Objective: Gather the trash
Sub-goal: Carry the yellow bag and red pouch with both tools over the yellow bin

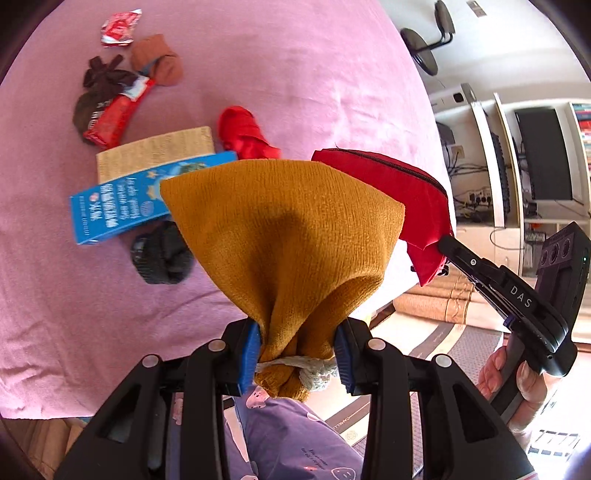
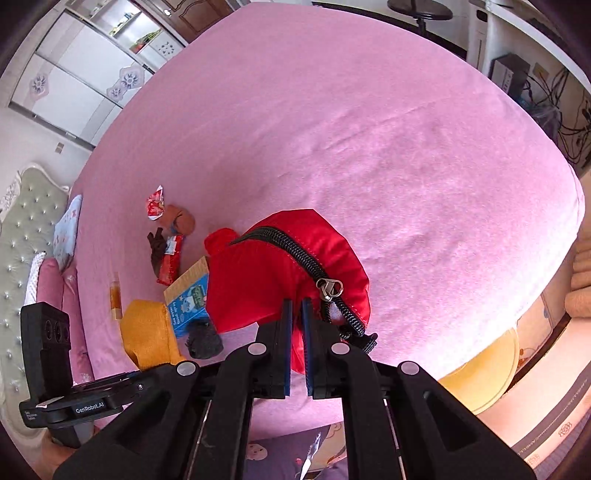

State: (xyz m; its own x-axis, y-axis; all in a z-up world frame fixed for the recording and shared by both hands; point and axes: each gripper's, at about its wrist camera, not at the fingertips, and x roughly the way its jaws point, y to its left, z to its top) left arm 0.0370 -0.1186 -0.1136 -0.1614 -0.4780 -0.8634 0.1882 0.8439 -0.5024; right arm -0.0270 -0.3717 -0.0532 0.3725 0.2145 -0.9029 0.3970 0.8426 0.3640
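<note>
My left gripper (image 1: 299, 354) is shut on the bunched neck of a mustard knit bag (image 1: 288, 229), tied with a pale cord and hanging above the pink bed (image 1: 295, 55). My right gripper (image 2: 297, 332) is shut on the edge of a red zip pouch (image 2: 273, 273), which shows at the right of the left wrist view too, as the red pouch (image 1: 410, 192). On the bed lie a blue carton (image 1: 122, 206), a red snack wrapper (image 1: 110, 118) and a crumpled red-and-white wrapper (image 1: 120, 27).
A brown sock (image 1: 159, 61), a dark brown sock (image 1: 99, 81), a red cloth (image 1: 243, 133) and a dark grey sock ball (image 1: 162, 258) lie among the trash. An orange tube (image 2: 115, 295) rests near the headboard (image 2: 22, 236). A yellow round object (image 2: 484, 376) stands beside the bed.
</note>
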